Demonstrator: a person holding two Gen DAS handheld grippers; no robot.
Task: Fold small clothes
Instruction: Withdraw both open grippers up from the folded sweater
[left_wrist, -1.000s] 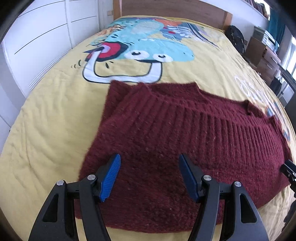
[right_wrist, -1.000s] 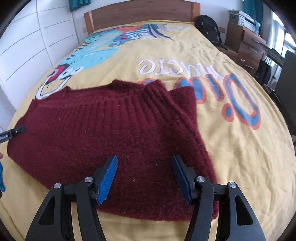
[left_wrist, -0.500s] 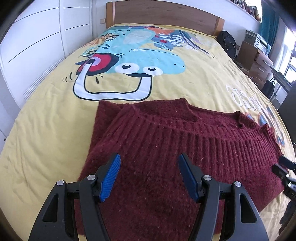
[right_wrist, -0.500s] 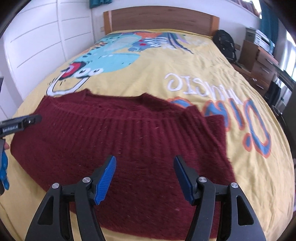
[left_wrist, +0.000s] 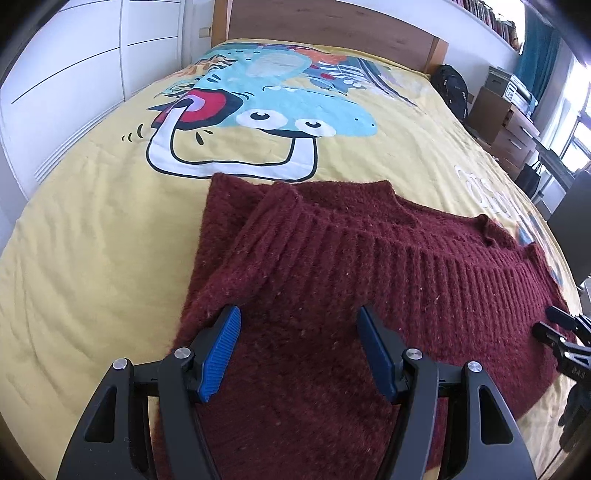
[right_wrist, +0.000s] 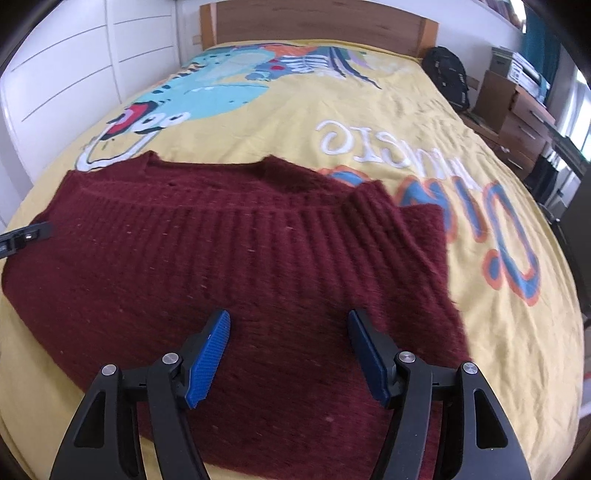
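Over the folded maroon sweater (left_wrist: 332, 295) both grippers (left gripper (left_wrist: 299, 332), right gripper (right_wrist: 288, 332)) gape empty, bedspread (right_wrist: 498, 350) bare around its edges

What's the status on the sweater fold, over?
Left claw open, right claw open, both empty. Maroon sweater lies partly folded on yellow bedspread. Nothing in the way.

Ahead of the gripper, a yellow bedspread (left_wrist: 92, 229) covers the bed, printed with a blue cartoon creature (left_wrist: 295, 110) and upside-down lettering (right_wrist: 369, 144). Beyond it, a wooden headboard (left_wrist: 332, 26). Far right: black backpack (left_wrist: 452, 88), wooden drawers (right_wrist: 524, 122). Left: white wardrobe doors (left_wrist: 74, 74).
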